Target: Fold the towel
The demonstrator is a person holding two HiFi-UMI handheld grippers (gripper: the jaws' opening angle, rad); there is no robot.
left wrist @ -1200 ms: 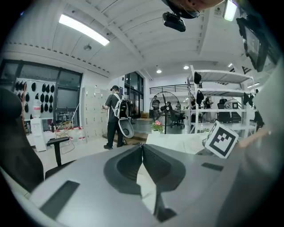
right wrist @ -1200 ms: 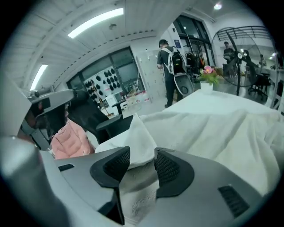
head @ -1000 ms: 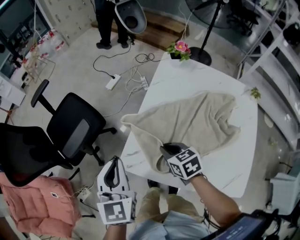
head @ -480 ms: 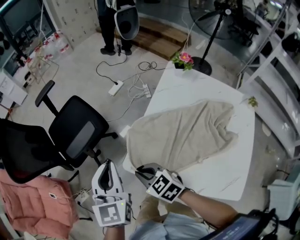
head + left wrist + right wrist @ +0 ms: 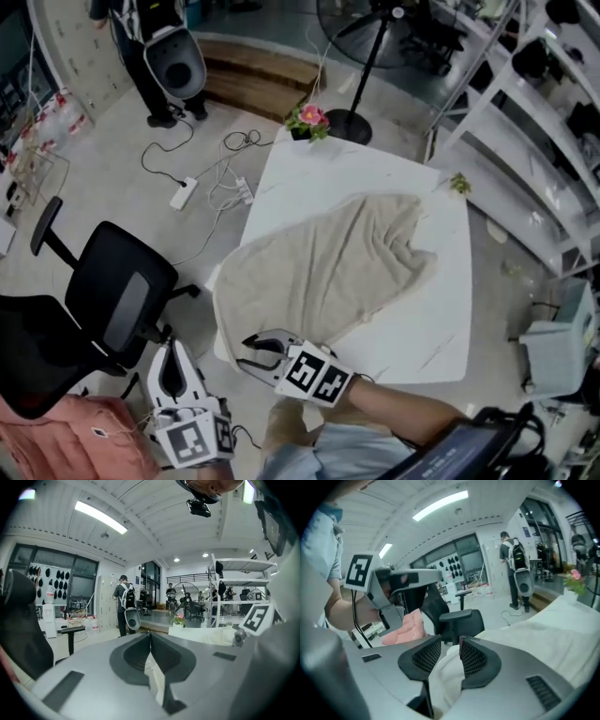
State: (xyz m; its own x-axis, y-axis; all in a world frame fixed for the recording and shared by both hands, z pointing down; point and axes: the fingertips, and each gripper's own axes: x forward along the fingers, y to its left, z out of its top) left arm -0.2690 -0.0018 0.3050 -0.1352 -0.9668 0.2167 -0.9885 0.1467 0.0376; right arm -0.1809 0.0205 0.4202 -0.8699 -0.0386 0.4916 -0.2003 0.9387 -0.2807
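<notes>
Head view, beige towel (image 5: pixel 323 267) spread across white table (image 5: pixel 422 342), right gripper (image 5: pixel 249 354) at its seven o'clock corner, jaws just opening, cloth loose between them, left gripper (image 5: pixel 172 354) further toward eight o'clock, jaws pressed together

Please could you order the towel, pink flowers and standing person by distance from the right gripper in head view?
1. Towel, between the right gripper's jaws, just opening.
2. Pink flowers, beyond the towel.
3. Standing person, far upper left.
</notes>
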